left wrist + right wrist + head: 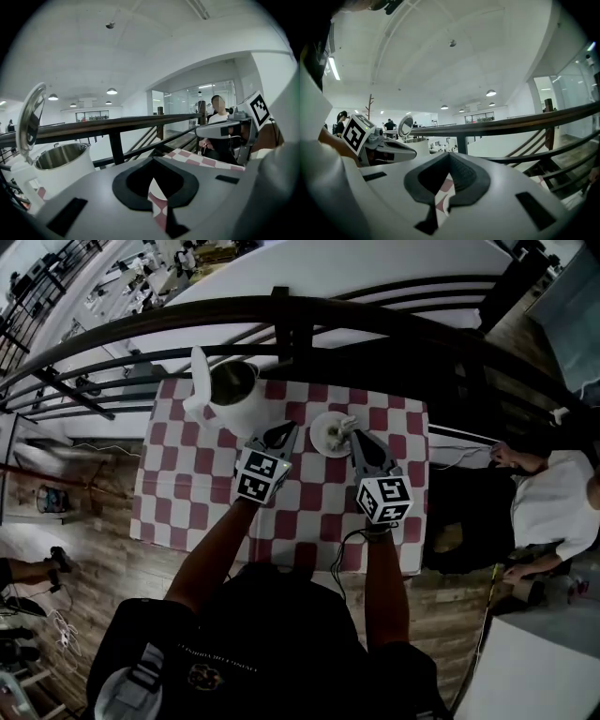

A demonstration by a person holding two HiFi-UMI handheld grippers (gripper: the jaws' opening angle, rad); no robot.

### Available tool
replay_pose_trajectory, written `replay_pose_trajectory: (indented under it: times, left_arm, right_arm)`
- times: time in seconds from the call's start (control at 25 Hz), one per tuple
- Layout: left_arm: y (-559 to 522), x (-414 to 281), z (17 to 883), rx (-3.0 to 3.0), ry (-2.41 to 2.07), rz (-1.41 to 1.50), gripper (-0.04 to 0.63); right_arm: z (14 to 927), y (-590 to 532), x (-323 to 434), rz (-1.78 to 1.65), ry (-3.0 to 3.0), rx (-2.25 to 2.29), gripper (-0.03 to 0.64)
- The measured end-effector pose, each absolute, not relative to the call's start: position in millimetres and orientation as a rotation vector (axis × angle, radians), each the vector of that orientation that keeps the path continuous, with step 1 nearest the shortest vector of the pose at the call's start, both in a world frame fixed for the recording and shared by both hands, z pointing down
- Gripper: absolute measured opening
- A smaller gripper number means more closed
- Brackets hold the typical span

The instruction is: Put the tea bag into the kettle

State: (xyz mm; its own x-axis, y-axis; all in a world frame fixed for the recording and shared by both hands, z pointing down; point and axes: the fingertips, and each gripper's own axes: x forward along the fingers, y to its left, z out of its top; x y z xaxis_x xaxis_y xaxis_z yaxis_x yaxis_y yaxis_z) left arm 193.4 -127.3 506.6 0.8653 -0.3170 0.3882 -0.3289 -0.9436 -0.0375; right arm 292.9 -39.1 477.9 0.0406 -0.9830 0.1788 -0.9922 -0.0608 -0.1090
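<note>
Kettle [231,392], lid open, stands at the far left corner of the table [187,493]. Left gripper [282,434] near it, jaws clenched, empty. Tea bag [341,427] lies on small plate [322,441] by the far edge. Right gripper [360,440] just beside plate, jaws clenched, empty. Judgement: pick-up and transfer both remain.

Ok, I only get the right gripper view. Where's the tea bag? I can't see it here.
Observer: The head view shows it, I think: a small pale thing, likely the tea bag, lying in a white dish on the checked table, close by the tip of the right hand-held gripper.
Operator: Where's the kettle from that dish?
Observer: The kettle stands left of the dish, nearer the table's far edge, not touching it.
</note>
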Motion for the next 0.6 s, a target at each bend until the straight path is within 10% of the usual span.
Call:
replay_pose_trajectory:
  times: [0.6]
  left_arm:
    - [-91.9,234.8,535.1,3.002,-0.354,0.707,-0.002]
  right_arm:
    - [520.9,8.7,328.8,0.447,-1.966,2.356,0.011]
